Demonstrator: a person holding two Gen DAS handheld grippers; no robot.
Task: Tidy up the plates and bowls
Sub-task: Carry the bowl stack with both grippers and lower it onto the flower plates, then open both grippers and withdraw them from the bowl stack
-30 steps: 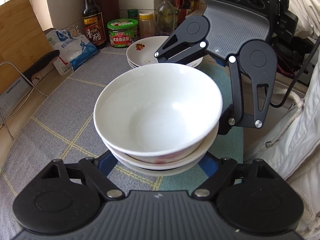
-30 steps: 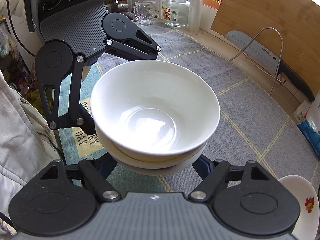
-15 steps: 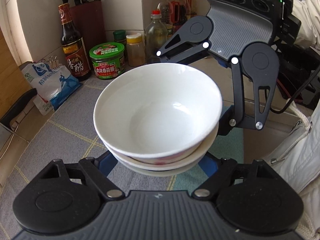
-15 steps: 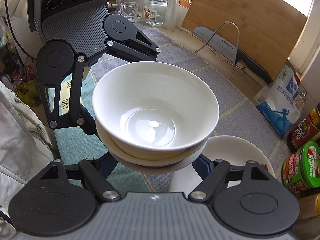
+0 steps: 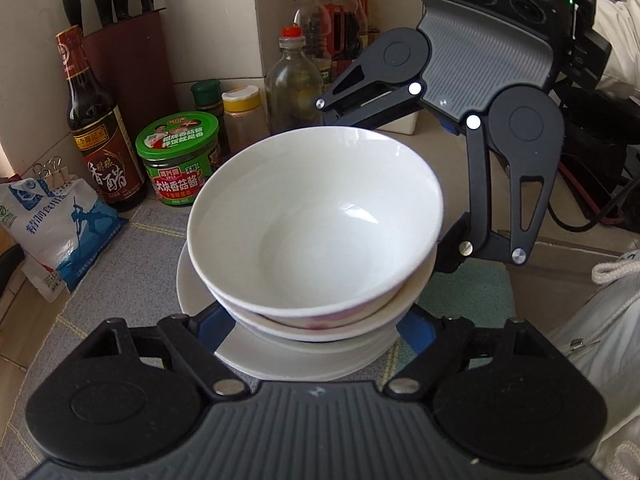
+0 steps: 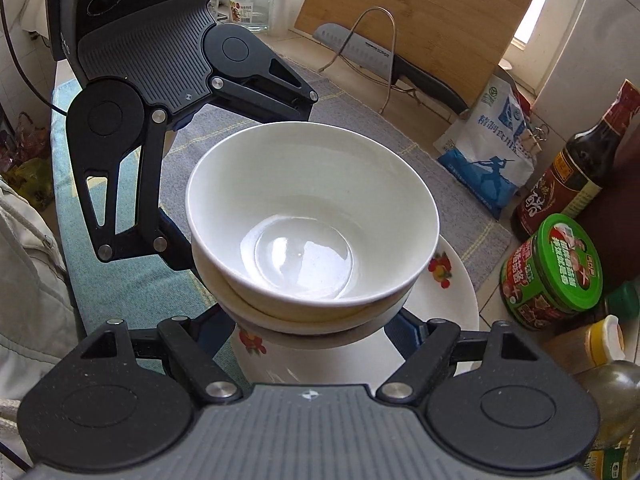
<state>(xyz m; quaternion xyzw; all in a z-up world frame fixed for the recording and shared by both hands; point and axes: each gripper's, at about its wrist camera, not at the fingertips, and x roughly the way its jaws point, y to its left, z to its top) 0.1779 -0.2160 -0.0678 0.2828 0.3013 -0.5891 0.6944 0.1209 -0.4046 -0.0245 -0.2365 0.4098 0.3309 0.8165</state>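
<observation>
Bright daylight, sharp centre, strong fisheye bending.

Lit from a blown-out window at far right of the right wrist view; soft glare on the white bowl's inner wall and glossy base. Dim, shadowed corners, dark vignette at the rims, edges curved and slightly soft; no motion blur.

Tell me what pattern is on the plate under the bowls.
White plate with small red fruit or flower prints near its rim; clearest in the right wrist view.
</observation>
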